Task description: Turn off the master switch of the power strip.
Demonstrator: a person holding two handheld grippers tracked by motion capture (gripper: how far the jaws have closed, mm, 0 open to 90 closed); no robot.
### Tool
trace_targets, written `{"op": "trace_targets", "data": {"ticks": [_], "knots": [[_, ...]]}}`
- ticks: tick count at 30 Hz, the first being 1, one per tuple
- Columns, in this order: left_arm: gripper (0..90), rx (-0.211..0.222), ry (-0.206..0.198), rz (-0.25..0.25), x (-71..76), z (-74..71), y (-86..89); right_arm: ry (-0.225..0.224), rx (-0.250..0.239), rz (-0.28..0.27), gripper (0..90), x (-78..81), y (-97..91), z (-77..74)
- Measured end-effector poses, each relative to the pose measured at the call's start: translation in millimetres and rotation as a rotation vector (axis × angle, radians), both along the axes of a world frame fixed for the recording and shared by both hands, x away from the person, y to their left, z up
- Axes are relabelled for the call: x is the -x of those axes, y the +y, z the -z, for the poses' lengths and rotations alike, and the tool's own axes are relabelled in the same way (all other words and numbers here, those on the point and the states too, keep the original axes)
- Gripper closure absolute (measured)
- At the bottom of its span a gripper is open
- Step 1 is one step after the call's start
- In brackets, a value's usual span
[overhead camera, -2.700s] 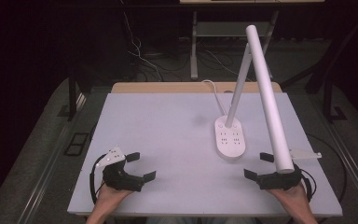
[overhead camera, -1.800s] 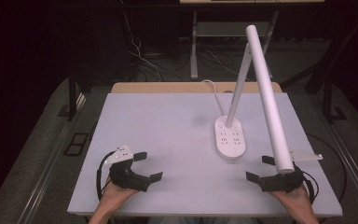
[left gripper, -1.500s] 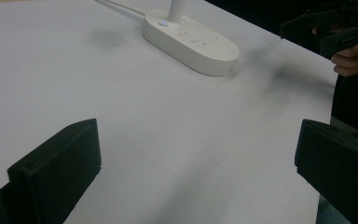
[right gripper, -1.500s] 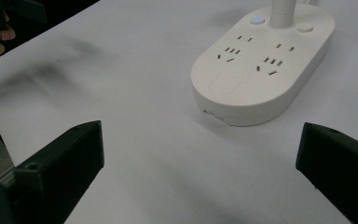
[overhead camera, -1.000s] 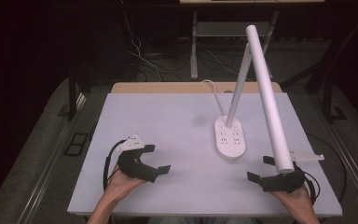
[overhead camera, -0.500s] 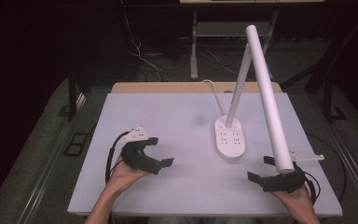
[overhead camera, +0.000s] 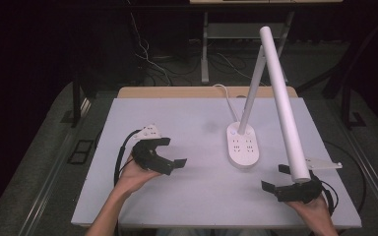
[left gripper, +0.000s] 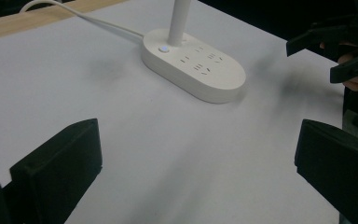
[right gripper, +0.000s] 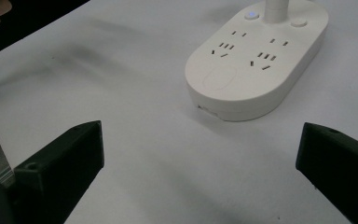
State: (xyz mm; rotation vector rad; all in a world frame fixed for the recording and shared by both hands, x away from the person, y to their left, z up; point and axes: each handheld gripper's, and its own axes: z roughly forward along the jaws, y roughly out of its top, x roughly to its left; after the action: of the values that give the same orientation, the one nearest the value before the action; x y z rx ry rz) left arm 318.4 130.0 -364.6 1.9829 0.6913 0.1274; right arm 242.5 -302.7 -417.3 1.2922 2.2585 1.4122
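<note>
Left claw (overhead camera: 170, 152): black, two-jaw, jaws spread wide and empty, centre-left of the high view, aimed at the white oval plastic lamp base with sockets (overhead camera: 242, 148) standing centre-right on the pale grey desk (overhead camera: 197, 191). Right claw (overhead camera: 279, 178): lower right, likewise wide open, holding nothing, near the base. Risk, as judged: a sideways nudge could slide the base, swing its long white tubular lamp head (overhead camera: 281, 103), or snag the white cable (overhead camera: 225, 96) at upper centre.

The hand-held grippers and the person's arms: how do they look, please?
Each hand-held gripper, left and right, is black with two blocky, wedge-shaped jaws. A grey three-cornered plate sits on top of the left one, and a black cable loops from it. The forearms are bare, with no sleeves in view.
</note>
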Motion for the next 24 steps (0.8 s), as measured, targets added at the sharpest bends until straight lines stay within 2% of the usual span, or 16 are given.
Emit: {"op": "trace_targets", "data": {"ticks": [12, 15, 24], "knots": [[0.0, -0.02, -0.013, 0.018, -13.4, -13.7, -13.6, 0.005, 0.002, -0.005, 0.2, 0.2, 0.1, -0.2], [0.0, -0.037, -0.017, 0.031, -19.2, -17.6, -17.6, 0.0, 0.003, -0.002, 0.2, 0.0, -0.6, -0.3], [0.0, -0.056, -0.01, 0.045, -28.1, -18.8, -27.0, 0.011, 0.0, 0.0, 0.2, 0.6, -0.5, -0.4]]}}
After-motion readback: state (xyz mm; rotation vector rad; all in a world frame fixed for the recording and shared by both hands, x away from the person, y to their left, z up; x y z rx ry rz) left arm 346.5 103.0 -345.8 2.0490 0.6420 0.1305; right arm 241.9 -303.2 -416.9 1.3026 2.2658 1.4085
